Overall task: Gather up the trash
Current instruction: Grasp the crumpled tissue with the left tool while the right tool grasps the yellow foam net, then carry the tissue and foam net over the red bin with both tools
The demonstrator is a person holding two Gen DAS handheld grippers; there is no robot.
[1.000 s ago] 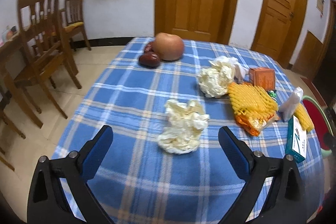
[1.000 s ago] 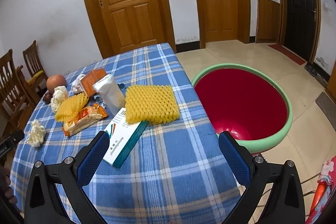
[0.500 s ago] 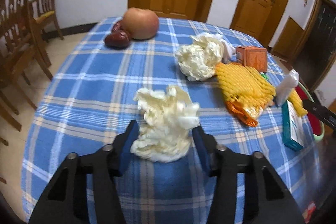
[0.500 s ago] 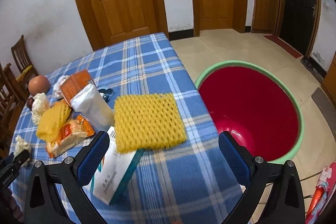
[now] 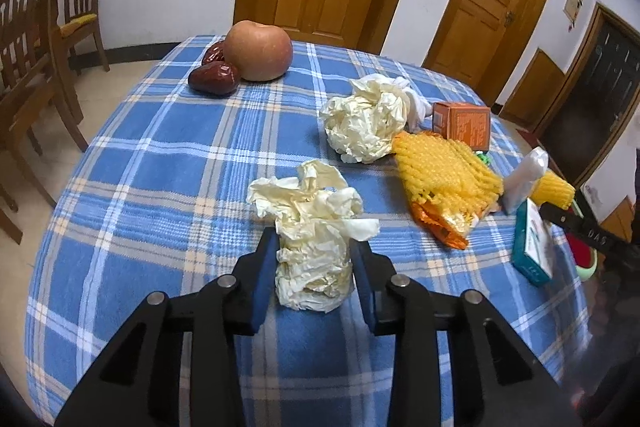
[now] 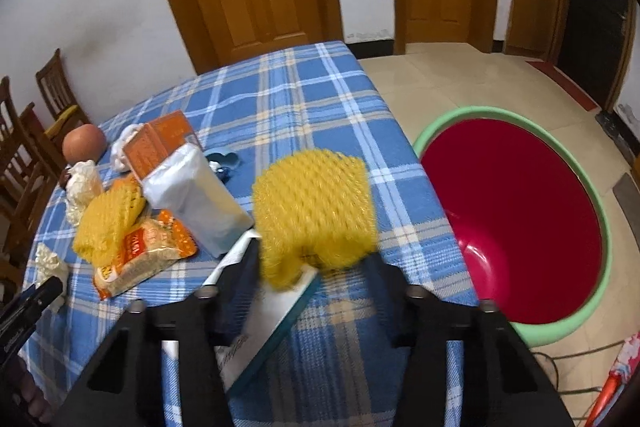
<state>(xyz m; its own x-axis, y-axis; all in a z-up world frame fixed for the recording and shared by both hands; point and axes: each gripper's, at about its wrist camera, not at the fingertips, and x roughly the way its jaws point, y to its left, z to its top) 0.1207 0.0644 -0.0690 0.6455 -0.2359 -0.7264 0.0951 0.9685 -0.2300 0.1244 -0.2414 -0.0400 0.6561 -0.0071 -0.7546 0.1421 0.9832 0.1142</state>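
Observation:
A crumpled cream paper wad (image 5: 314, 227) sits on the blue plaid tablecloth (image 5: 160, 163). My left gripper (image 5: 314, 247) is closing on it, and both pads press its squeezed lower part. In the right wrist view a yellow foam net (image 6: 316, 203) lies partly on a teal-edged box (image 6: 276, 315). My right gripper (image 6: 312, 255) is closing with the net bunched and blurred between its fingers. A red basin with a green rim (image 6: 480, 115) stands on the floor to the right of the table.
A second paper wad (image 5: 364, 123), an orange box (image 5: 462, 121), another yellow net over a snack packet (image 5: 444, 171) and a white pouch (image 5: 524, 179) lie mid-table. An apple (image 5: 258, 51) and dates (image 5: 214, 79) sit at the far end. Wooden chairs (image 5: 36, 39) stand left.
Both grippers went from wide open to closed. The left came around the cream paper wad. The right moved forward over the box and closed on the yellow net, which bunched up.

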